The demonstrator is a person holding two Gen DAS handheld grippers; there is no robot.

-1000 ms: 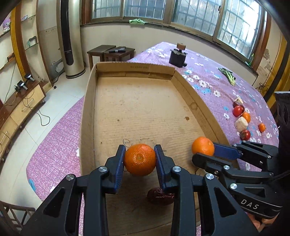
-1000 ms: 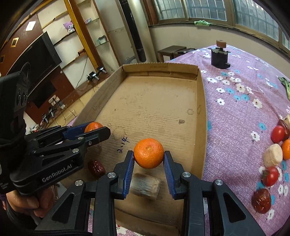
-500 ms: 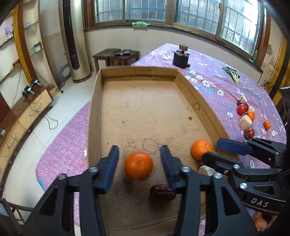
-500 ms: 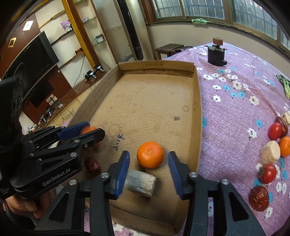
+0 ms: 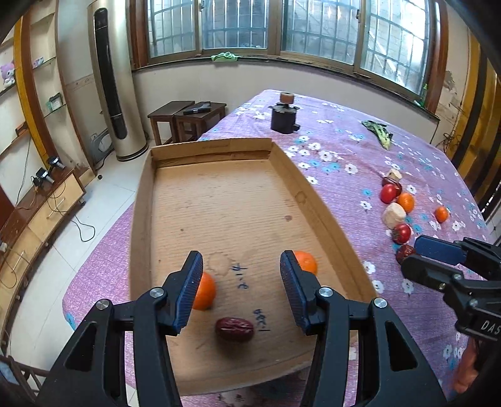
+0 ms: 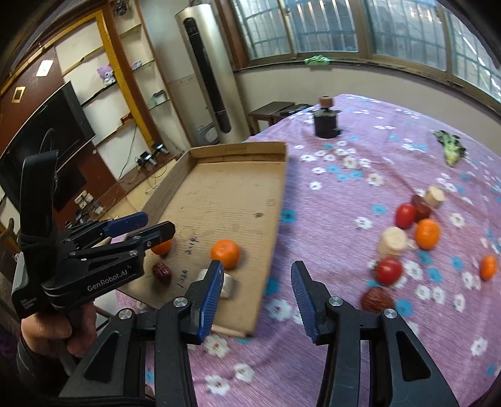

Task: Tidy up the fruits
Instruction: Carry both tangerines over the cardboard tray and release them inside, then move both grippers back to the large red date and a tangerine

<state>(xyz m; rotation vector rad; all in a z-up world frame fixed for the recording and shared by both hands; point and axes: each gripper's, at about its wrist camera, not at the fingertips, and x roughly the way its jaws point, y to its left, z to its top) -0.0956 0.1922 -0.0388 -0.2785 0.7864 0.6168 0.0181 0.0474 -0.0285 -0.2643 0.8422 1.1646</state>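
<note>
Both tongs, left (image 5: 241,281) and right (image 6: 256,288), hung wide open and empty, oranges (image 6: 225,253) sitting in the box (image 5: 219,147), probably ready for more fruit.

Daylight pours in through the windows (image 5: 319,28) behind my table (image 5: 344,150), so it's bright and soft-shadowed. Heavy fisheye bend, dark corners. My right wrist view is smeared with motion blur; left one's sharp.

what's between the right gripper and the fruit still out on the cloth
Nothing visible. The right gripper is open over bare purple cloth; the nearest red date and tomato lie ahead to its right, with only flat cloth between.
</note>
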